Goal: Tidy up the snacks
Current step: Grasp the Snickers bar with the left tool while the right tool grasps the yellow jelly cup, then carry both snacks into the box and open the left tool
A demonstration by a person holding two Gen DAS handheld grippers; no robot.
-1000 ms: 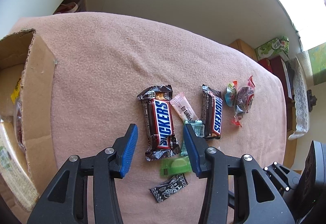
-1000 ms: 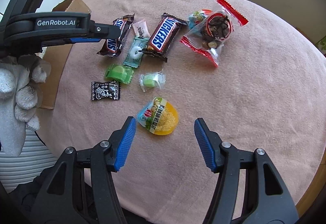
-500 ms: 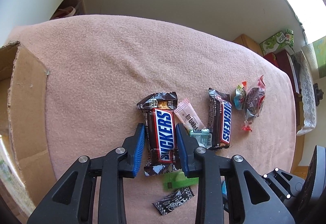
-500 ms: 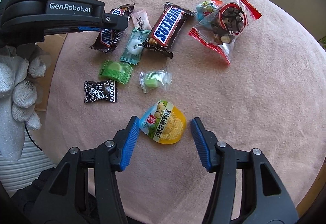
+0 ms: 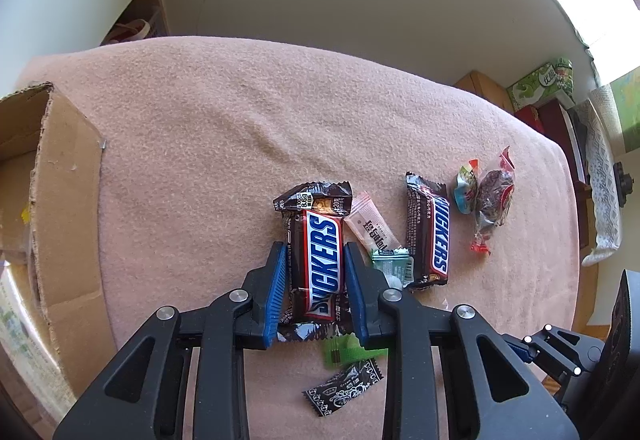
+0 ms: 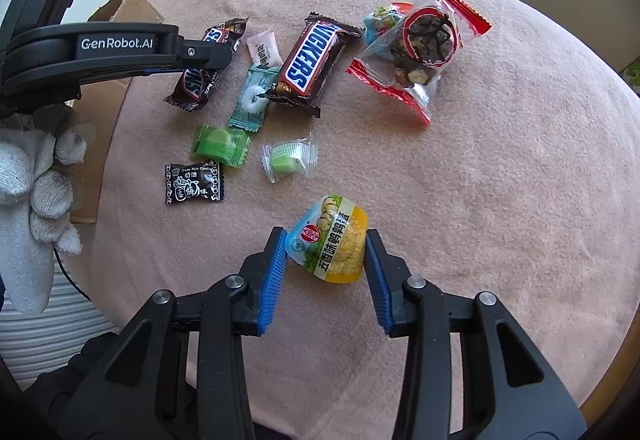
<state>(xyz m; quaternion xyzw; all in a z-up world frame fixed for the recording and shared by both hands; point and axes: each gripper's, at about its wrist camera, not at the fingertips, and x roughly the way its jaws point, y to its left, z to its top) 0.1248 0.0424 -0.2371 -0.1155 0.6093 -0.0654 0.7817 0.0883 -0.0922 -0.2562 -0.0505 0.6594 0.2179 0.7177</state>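
Two claws were working at once over the pink-blanketed surface [image 5: 280, 112], with the cardboard box [image 5: 68, 200] sitting at its left edge, presumably where the snacks were meant to end up.

Next biggest down: the left claw [image 5: 314, 272] had just been closing and its blue pads looked pressed against both long sides of the near Snickers bar [image 5: 320, 260], which lay flat on the blanket. A second Snickers bar [image 6: 310, 60] lay just beside it, with a pink sachet [image 6: 264, 48] and a teal mint wrapper [image 6: 252, 100] between the two bars.

The right claw [image 6: 326, 268] had also just been closing, and the yellow quail-egg pack [image 6: 332, 240] sat between its pads; they seemed to touch its edges, though I couldn't swear the grip was firm yet.

Small stuff: a green candy [image 6: 220, 144], a clear-wrapped green candy [image 6: 288, 158] and a black plum candy [image 6: 194, 182] lay loose nearby.

My take on doing this well: squeeze the bar mid-length so it lifts level, go straight up so the crinkly wrapper ends don't drag the mint along, and make sure the rounded egg pack is truly pinched before lifting, since it looked slippery.
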